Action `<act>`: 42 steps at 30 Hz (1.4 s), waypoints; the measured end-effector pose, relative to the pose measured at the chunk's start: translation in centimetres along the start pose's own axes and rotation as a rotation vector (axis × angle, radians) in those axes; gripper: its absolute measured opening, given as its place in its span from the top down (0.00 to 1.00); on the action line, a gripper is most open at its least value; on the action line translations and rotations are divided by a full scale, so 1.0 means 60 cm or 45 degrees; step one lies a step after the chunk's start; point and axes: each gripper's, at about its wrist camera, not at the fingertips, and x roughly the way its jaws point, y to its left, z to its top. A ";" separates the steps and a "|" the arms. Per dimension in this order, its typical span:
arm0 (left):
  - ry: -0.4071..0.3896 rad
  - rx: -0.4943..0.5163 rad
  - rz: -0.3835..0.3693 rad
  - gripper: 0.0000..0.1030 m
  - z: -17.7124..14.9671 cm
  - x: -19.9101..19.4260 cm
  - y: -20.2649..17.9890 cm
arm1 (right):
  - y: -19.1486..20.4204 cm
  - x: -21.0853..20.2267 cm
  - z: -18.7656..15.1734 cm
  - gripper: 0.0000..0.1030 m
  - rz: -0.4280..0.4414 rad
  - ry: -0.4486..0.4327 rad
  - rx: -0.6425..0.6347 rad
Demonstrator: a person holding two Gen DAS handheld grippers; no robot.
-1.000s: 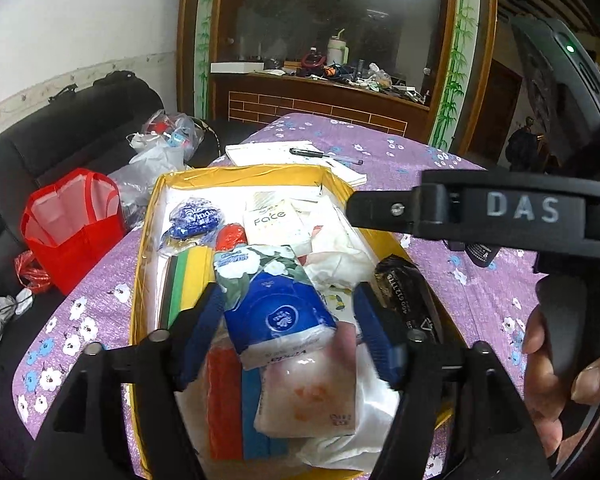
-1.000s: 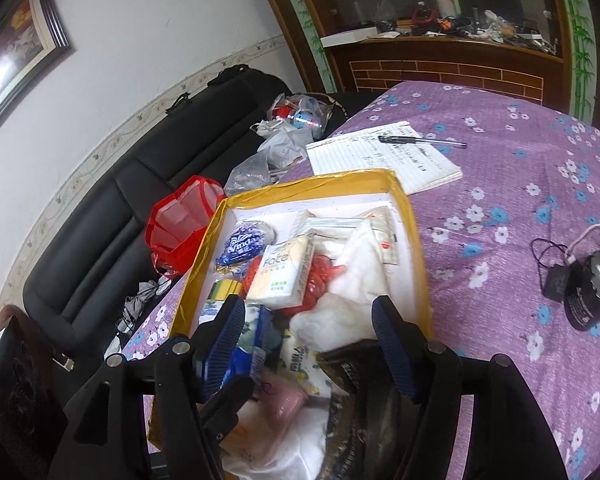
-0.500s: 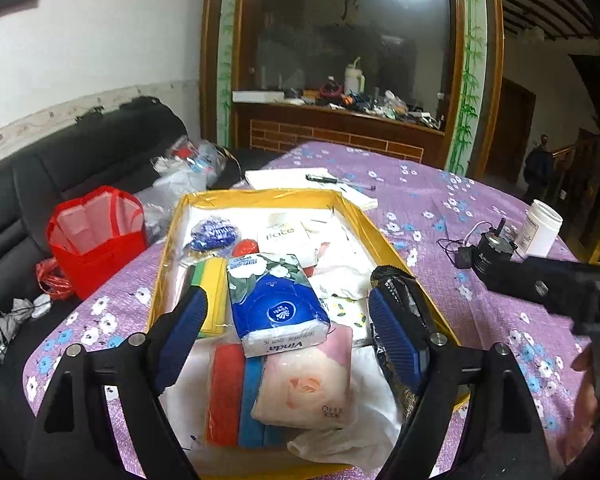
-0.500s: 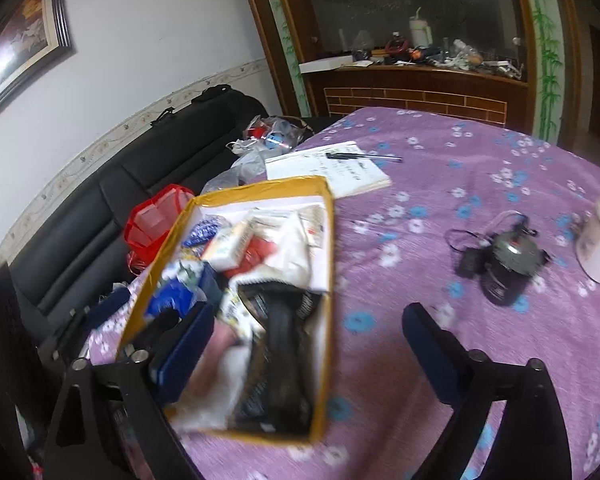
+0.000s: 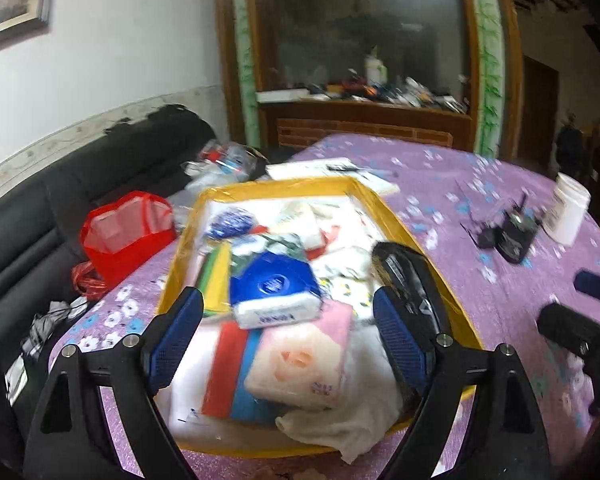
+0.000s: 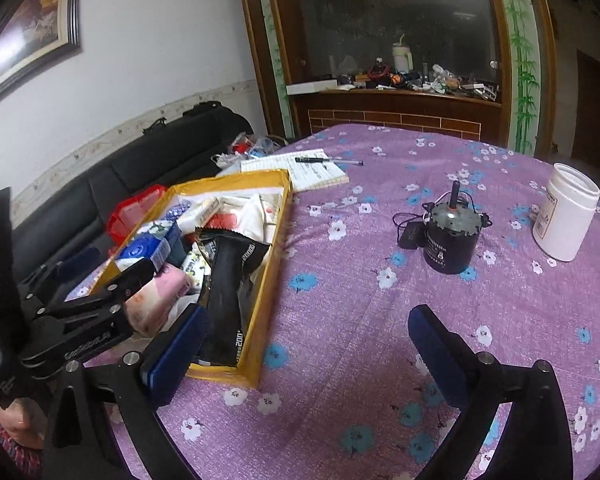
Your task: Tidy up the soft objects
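Right wrist view: right gripper [image 6: 308, 348] jaws opening, empty, over bare tablecloth [image 6: 380, 320].
Left gripper [image 5: 288, 336]: released above box [image 5: 420, 236].
Nearby: motor [image 6: 452, 240], jar [image 6: 564, 212].

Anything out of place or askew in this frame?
A white cloth spills over the near rim of the yellow box. A black packet lies slantwise along its right side. Both grippers are clear of everything.

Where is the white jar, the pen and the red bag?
white jar [image 6: 565, 218], right wrist view, on its side wall.
pen [image 6: 311, 159], right wrist view, on its dark barrel.
red bag [image 5: 128, 232], left wrist view, on its front face.
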 end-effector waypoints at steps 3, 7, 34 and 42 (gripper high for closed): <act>-0.018 -0.020 0.035 0.15 -0.003 -0.003 0.001 | 0.006 -0.001 -0.002 0.02 0.016 0.010 -0.010; 0.015 -0.002 0.057 0.15 -0.006 0.007 -0.004 | 0.015 0.001 -0.006 0.02 0.029 0.023 -0.027; 0.049 0.047 0.111 0.15 -0.022 0.021 -0.006 | 0.041 0.013 -0.020 0.02 0.048 0.072 -0.104; 0.049 0.048 0.120 0.15 -0.021 0.022 -0.006 | 0.041 0.016 -0.020 0.02 0.045 0.078 -0.104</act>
